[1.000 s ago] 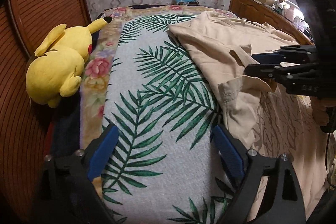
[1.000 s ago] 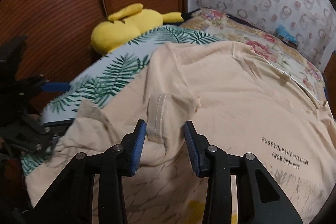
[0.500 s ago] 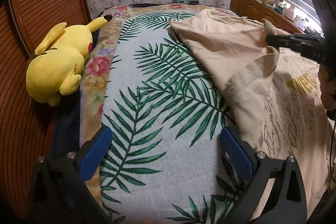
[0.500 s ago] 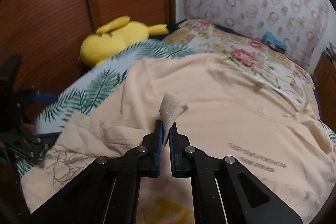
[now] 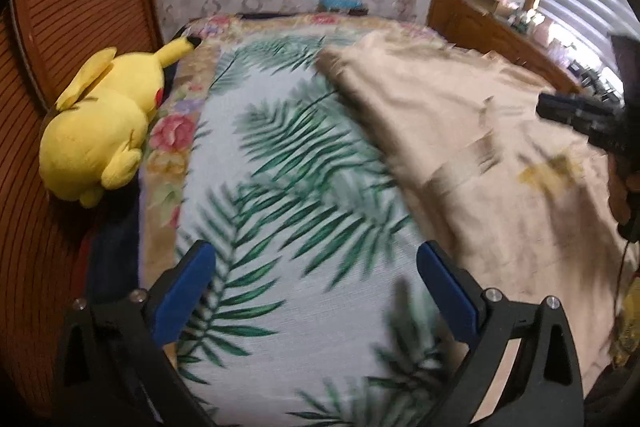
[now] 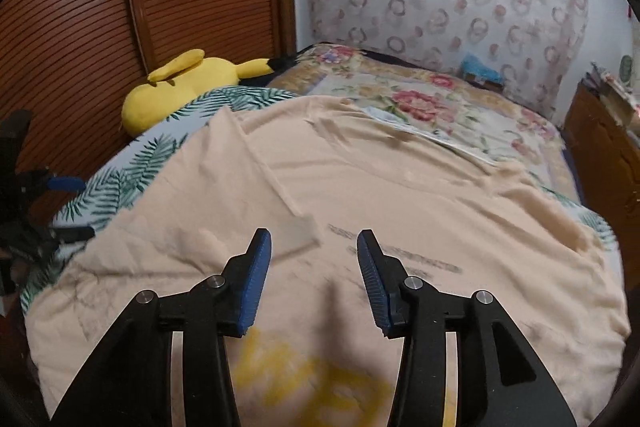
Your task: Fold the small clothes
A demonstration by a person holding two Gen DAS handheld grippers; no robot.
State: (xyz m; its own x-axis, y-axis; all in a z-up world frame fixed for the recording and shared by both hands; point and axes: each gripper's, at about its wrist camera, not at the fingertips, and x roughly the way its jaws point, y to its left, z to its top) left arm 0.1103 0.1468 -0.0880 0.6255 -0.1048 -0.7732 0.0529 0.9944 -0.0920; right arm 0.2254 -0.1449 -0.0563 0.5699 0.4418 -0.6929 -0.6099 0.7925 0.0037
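Observation:
A beige T-shirt (image 6: 360, 195) with dark lettering and a yellow print lies spread on the bed; its left sleeve (image 6: 276, 203) is folded inward across the chest. My right gripper (image 6: 314, 267) hovers above the shirt with its jaws opening and nothing between them. In the left wrist view the shirt (image 5: 460, 147) covers the right side of the bed. My left gripper (image 5: 316, 291) is open above the palm-leaf sheet (image 5: 280, 187), just left of the shirt's edge, holding nothing. The right gripper (image 5: 576, 115) shows at the far right there.
A yellow plush toy (image 5: 100, 131) lies at the bed's left edge against a slatted wooden door (image 6: 120, 7). A floral quilt (image 6: 420, 99) covers the far end of the bed. A wooden dresser (image 5: 488, 27) with clutter stands to the right.
The right gripper closed on the sleeve, carried it up and across onto the chest, then let it go and opened. The left gripper stayed open over the leaf sheet.

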